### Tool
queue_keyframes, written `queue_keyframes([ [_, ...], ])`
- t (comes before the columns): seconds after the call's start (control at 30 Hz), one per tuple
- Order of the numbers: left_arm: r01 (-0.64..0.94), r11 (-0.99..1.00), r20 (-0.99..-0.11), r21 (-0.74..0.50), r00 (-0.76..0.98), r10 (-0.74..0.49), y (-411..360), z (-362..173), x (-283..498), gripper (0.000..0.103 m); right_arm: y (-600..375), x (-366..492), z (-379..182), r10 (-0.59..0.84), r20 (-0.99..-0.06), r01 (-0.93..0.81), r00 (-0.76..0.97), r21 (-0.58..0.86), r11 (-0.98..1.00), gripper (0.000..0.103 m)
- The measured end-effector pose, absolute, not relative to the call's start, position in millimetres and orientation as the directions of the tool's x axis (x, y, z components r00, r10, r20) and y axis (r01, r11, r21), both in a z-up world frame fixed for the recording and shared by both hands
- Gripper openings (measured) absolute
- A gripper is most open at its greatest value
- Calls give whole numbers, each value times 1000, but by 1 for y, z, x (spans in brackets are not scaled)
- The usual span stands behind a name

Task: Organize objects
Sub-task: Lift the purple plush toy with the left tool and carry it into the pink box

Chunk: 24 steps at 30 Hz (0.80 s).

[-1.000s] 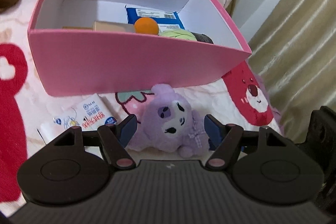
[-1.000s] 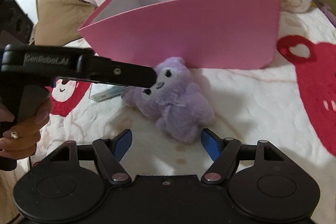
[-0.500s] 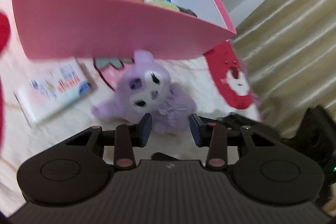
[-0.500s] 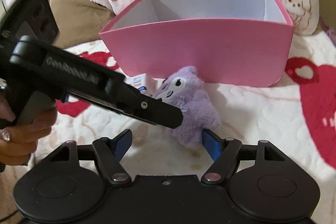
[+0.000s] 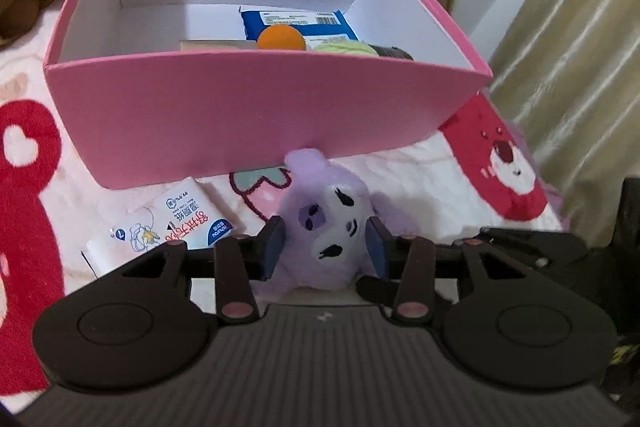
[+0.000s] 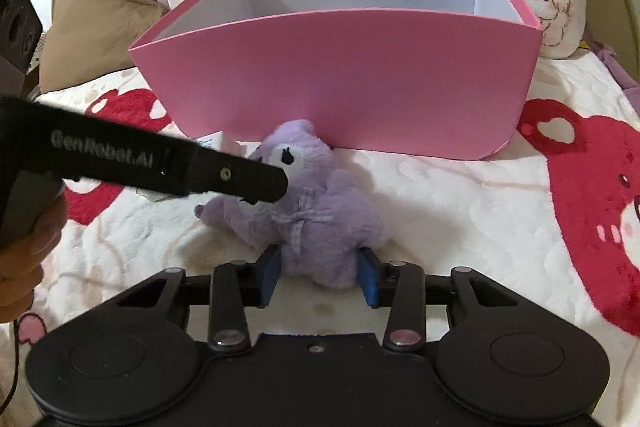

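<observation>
Left gripper (image 5: pixel 324 247) apparently hiding plush's (image 5: pixel 332 227) sides

My left gripper (image 6: pixel 276 187) crosses in front of the purple plush (image 6: pixel 320 211), covering half its face, and from this side the pink box (image 6: pixel 340 83) wall hides everything inside it. The wipes packet (image 5: pixel 176 227) lies partly behind my own finger (image 5: pixel 272 247), its small print unreadable.
</observation>
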<state>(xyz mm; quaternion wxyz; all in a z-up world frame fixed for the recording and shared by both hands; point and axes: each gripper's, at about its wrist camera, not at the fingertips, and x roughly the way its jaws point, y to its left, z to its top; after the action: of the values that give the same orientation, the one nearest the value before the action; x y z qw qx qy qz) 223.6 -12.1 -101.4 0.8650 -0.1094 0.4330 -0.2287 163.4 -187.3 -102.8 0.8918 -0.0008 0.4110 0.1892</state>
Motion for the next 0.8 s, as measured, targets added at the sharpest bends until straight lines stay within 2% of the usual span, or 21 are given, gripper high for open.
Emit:
queue_keyframes([
  [0.13,254,857,-704,-448,491,-513,-7,-107,227,43,-190,162,-99,348,-727,-339,592,166,926,43],
  [0.23,221,869,-742,-444,453,-494,-8,-114,229,48,-189,162,-99,349,-728,-343,590,165,925,41],
  [0.4,217,863,-727,-457,468,-503,-7,-113,223,46,-190,162,-96,341,-730,-330,592,166,929,41],
  [0.53,150,804,-700,-575,418,-578,2,-110,221,45,-194,159,-87,327,-742,-317,586,162,934,41],
  [0.7,74,752,-688,-655,353,-634,5,-111,208,45,-204,163,-87,334,-792,-301,510,200,932,50],
  [0.73,60,750,-690,-659,347,-635,5,-112,206,45,-205,163,-89,324,-798,-294,509,192,936,56],
  [0.77,40,751,-696,-660,345,-630,5,-114,205,45,-207,164,-91,314,-801,-279,510,191,941,66],
  [0.8,25,757,-705,-652,347,-619,4,-114,204,45,-210,164,-94,309,-801,-256,513,201,945,71],
])
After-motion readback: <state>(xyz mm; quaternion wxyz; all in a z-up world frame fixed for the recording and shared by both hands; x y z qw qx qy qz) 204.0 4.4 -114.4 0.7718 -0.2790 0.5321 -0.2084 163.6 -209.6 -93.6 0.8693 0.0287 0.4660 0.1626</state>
